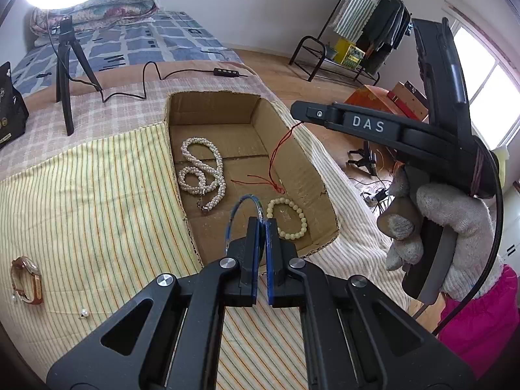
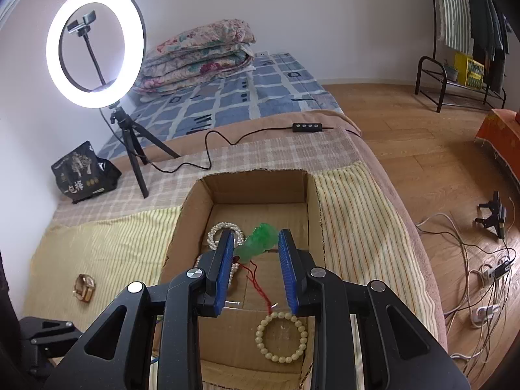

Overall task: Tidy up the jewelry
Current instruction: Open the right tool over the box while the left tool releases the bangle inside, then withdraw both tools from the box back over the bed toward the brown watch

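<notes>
The left gripper (image 1: pixel 262 224) has its blue pads pressed together on a thin blue bangle (image 1: pixel 242 203), which arcs up from between the fingertips over the near end of the open cardboard box (image 1: pixel 208 110); the lower part of the ring is hidden behind the fingers. Inside the box lie a white pearl necklace (image 1: pixel 201 169), coiled on the left, and a pale bead bracelet (image 1: pixel 287 219), partly covered by the gripper tip.

The right gripper (image 2: pixel 256 243) holds its jaws partly apart around a green carved pendant (image 2: pixel 260 240). The pendant's left end sits against the left pad, but on the right side I cannot tell whether the pad touches it (a thin stub seems to bridge the gap). A red cord (image 2: pixel 256 279) trails from the pendant down to the box floor near the bead bracelet. In the left wrist view the pendant itself is hidden behind the right gripper's body, and only the cord shows, hanging into the box.

A gloved hand (image 1: pixel 455 214) grips the right tool's handle. On the striped cloth (image 1: pixel 97 195) outside the box rest a watch (image 1: pixel 27 279) with a brown strap, near the frame's edge, and a small pearl piece (image 1: pixel 84 312) too tiny to identify.
</notes>
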`<state>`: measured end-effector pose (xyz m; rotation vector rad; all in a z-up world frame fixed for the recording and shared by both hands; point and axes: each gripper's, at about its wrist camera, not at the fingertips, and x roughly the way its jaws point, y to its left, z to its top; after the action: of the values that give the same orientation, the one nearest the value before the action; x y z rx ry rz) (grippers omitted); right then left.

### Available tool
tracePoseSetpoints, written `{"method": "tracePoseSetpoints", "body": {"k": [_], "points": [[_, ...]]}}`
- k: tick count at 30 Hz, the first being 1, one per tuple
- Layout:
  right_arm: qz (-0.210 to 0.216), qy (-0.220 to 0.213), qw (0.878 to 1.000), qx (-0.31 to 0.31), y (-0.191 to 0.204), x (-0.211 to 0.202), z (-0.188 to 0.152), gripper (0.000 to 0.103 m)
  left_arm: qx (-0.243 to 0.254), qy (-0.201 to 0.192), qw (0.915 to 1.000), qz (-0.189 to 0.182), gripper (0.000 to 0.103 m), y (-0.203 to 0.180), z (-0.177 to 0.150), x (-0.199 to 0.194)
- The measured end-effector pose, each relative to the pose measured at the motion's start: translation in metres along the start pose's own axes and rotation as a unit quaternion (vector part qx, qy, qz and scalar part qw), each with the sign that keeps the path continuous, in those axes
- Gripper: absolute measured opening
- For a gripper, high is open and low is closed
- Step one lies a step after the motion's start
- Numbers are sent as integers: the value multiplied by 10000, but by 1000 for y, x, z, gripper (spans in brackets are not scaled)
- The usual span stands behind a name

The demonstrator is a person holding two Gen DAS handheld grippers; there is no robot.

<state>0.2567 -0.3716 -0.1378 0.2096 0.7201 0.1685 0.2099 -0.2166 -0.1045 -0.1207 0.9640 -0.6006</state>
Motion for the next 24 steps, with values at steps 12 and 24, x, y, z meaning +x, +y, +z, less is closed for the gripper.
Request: {"method": "tracePoseSetpoints", "body": {"k": [12, 24], "points": [[-54, 146, 9998, 125, -4, 9, -2, 38, 83, 90, 9999, 53, 6, -2, -2, 6], [-161, 55, 9998, 93, 0, 4, -2, 54, 116, 62, 9998, 152, 21, 1, -6, -2]]}}
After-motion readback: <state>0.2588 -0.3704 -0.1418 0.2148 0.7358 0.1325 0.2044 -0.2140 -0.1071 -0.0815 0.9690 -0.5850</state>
